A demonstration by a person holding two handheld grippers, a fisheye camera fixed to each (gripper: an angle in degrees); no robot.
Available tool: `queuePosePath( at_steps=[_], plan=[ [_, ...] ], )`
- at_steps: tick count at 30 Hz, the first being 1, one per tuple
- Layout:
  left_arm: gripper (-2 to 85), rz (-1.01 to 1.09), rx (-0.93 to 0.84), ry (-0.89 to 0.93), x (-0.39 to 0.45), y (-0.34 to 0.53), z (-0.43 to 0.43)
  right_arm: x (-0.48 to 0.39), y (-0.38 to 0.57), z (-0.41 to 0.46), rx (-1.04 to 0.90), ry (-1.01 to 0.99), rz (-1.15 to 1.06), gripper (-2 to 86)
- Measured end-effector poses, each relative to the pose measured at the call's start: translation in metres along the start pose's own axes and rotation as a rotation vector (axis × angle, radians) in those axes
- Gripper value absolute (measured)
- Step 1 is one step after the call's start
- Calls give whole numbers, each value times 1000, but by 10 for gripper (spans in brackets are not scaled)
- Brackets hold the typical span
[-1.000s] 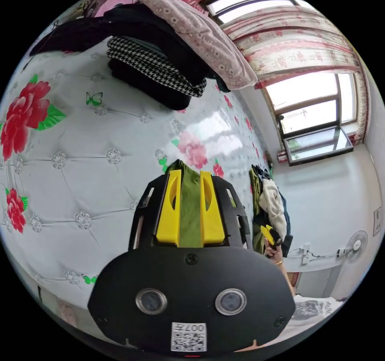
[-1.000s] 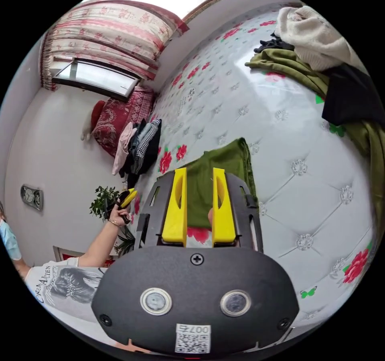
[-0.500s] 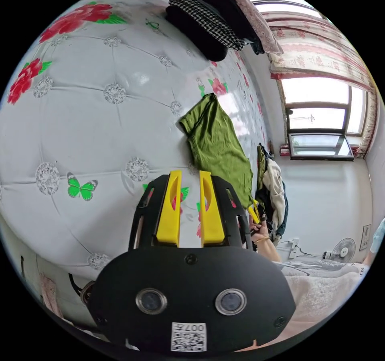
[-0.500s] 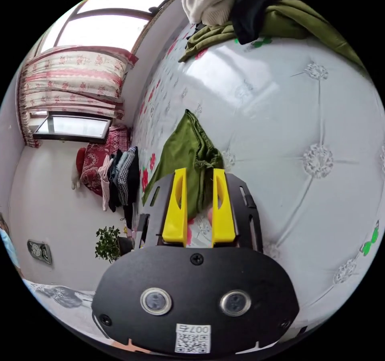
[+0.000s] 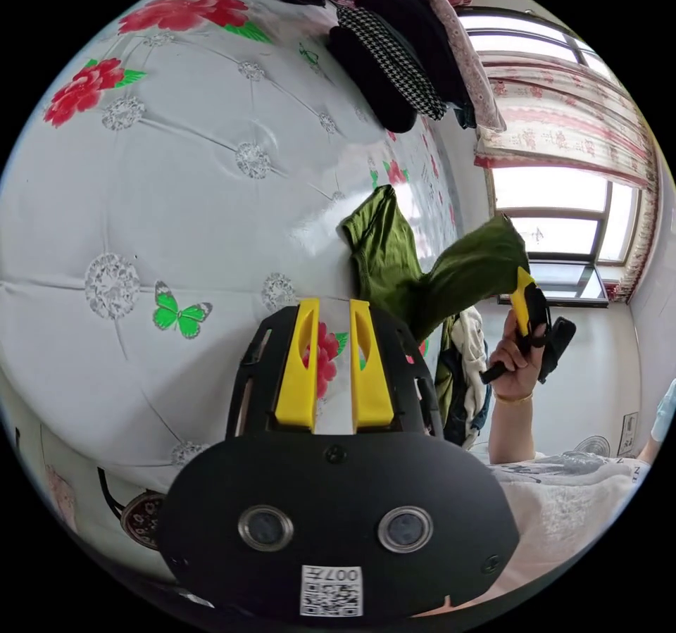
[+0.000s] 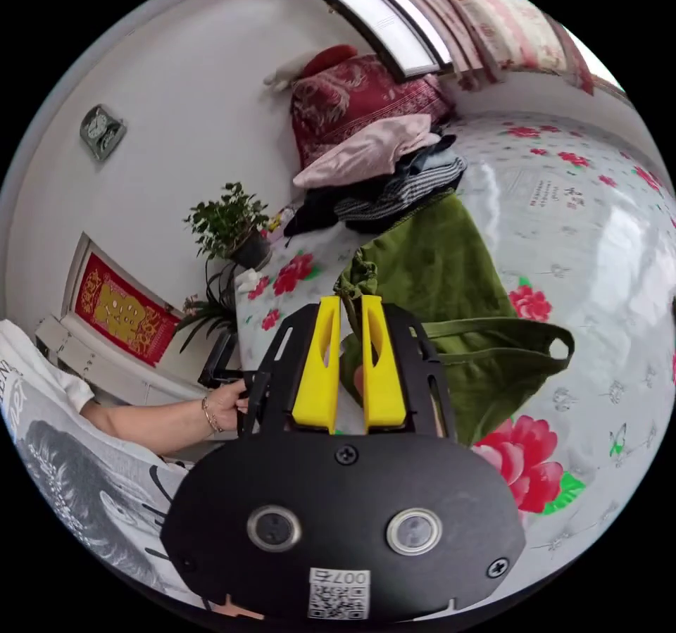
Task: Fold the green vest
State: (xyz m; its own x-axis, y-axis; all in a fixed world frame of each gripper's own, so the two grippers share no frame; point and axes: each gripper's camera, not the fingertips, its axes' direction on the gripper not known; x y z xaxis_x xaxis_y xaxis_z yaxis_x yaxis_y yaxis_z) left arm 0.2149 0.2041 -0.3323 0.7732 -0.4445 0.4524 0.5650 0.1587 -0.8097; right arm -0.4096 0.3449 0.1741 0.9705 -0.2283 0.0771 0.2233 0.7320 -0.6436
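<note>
A white quilted bed cover [image 5: 176, 189] printed with red flowers bears a stack of folded clothes [image 6: 384, 182], with a potted plant [image 6: 229, 228] and a window [image 5: 556, 217] nearby.

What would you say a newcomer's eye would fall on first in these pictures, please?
Most likely the green vest: one end lies on the white quilted bed cover printed with red flowers, the other is lifted into the air by the right gripper, its jaws pinched on the cloth. Next, the left gripper hovers over the cover with nothing between its jaws. A pile of folded clothes sits at the bed's far end.
</note>
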Motion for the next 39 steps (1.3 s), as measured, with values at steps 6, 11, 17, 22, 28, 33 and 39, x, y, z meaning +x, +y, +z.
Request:
queuePosePath(
  at_steps=[6,11,17,22,28,33,39],
  plan=[
    [82,2,0,66,-18,-3,-11,-3,53,78,-274,-71,60,36],
    [109,7,-30,165,-30,-12,0,87,102,22,-232,61,336,51],
    [130,65,-95,252,-22,-37,22,159,149,10,-193,-50,648,59],
    [38,68,-142,222,-15,-53,42,177,157,29,-141,-134,758,30],
    [3,172,-114,455,39,-81,18,171,107,-6,12,-376,693,6],
    [-3,454,11,660,177,-187,-53,151,-27,-65,212,-491,473,2],
    [2,824,300,623,338,-285,-201,35,-228,-140,403,-454,-46,2]
  ],
)
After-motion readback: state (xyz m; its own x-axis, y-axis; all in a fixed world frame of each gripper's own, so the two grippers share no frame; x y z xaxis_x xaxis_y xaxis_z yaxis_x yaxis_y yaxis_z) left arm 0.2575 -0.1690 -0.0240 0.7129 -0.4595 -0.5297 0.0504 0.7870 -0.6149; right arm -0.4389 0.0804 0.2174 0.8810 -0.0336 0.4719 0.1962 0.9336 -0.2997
